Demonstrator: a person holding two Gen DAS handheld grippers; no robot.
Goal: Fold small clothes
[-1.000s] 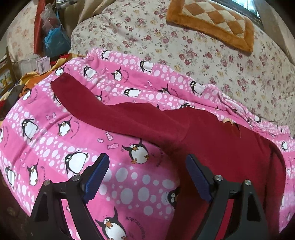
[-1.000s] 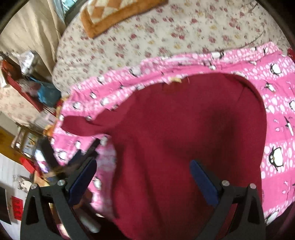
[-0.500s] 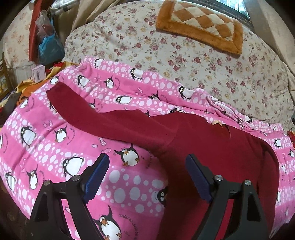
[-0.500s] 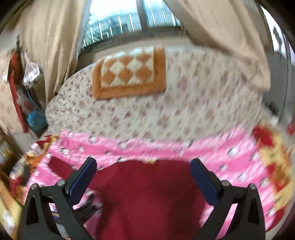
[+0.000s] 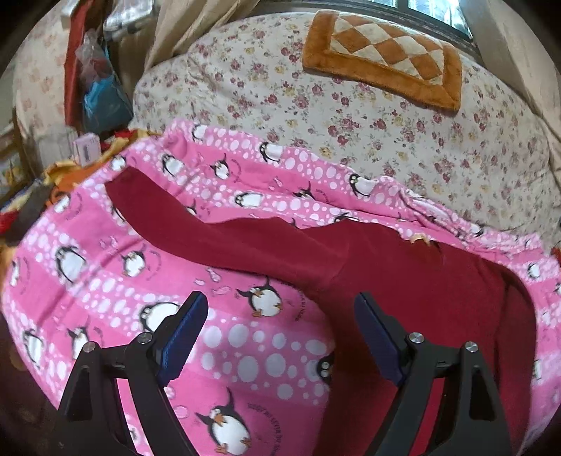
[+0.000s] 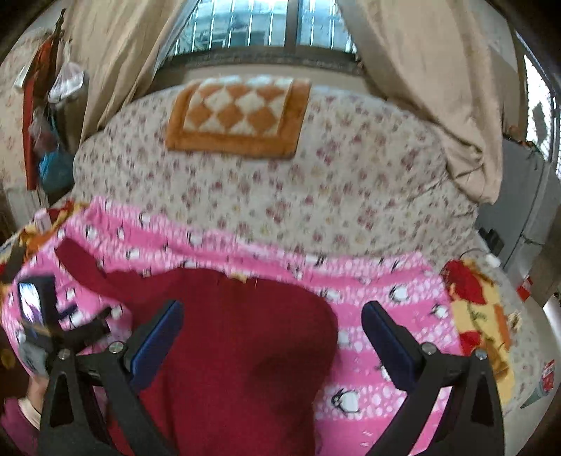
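While both tools hang over the bed, the count is short: one dark red garment (image 5: 403, 280), one pink penguin-print blanket (image 5: 105, 280) under it, one floral bedspread (image 5: 385, 133) beyond, and one orange-and-cream checked cushion (image 5: 382, 59) near the window. The garment lies spread flat on the blanket with a single sleeve (image 5: 196, 224) stretched out to the left (its far end reaches close to the blanket's edge); on the other side its outline is a plain rounded edge. The left gripper (image 5: 280, 336) hovers above the blanket and the garment's left side, its two blue-padded fingers spread wide with nothing between them, one finger over the penguins and the other over red cloth. The right gripper (image 6: 271, 340) is likewise spread and empty, held higher and pointing across the bed toward the window (image 6: 259, 24), with the garment's body (image 6: 228, 350) under it; this view is blurred. From the right wrist camera the left tool's black frame shows at the lower left, over the blanket's edge. Beige curtains (image 6: 420, 87) hang on either side of the window, a red-and-yellow cloth (image 6: 480, 315) lies on the bed to the right of the blanket, and bags and clutter (image 5: 101, 94) crowd the left side of the bed.
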